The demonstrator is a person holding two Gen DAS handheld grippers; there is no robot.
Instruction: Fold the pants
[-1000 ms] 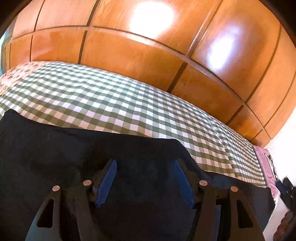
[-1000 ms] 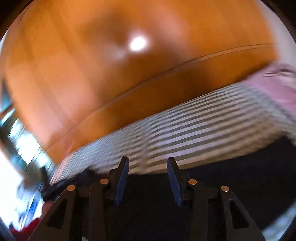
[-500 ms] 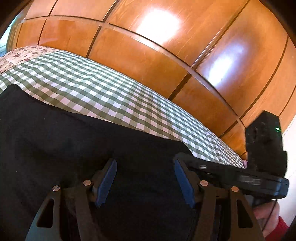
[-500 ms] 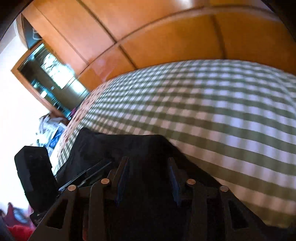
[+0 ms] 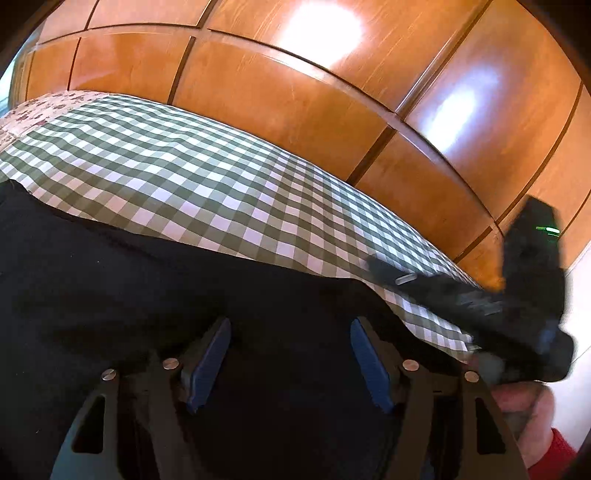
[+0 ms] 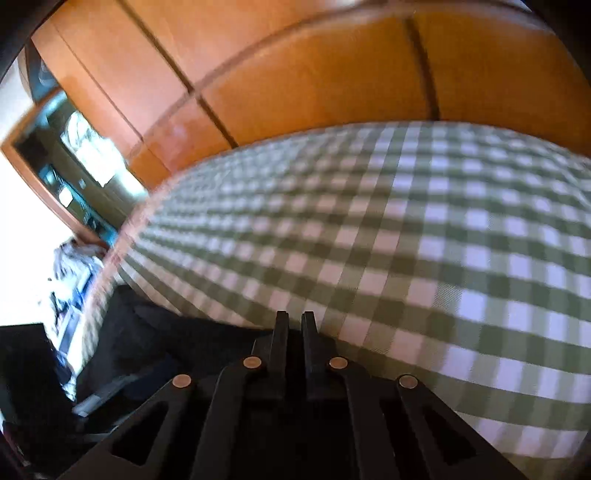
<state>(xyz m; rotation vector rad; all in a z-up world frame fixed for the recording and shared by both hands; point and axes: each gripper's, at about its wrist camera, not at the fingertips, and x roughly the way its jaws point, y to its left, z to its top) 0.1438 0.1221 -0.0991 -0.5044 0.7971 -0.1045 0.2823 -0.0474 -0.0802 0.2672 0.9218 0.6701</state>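
On the checked cloth (image 5: 192, 177), the pants (image 5: 147, 280) are lying at 6 o'clock; your left gripper (image 5: 290, 360) is hanging spread over them, your right gripper (image 6: 293, 325) is pinching their edge.

A green-and-white checked cover (image 5: 207, 184) spreads across the middle of the left wrist view and fills the right half of the right wrist view. At the upper left of the left wrist view it meets a floral-patterned cloth (image 5: 44, 110). Behind it stand glossy orange-brown wooden wardrobe panels (image 5: 280, 99), divided by dark grooves, with two bright light reflections (image 5: 321, 33) in the upper centre and upper right. A white wall (image 5: 580, 273) shows at the right edge. In the right wrist view, a wood-framed glass panel (image 6: 74, 162) sits at the left, blurred.
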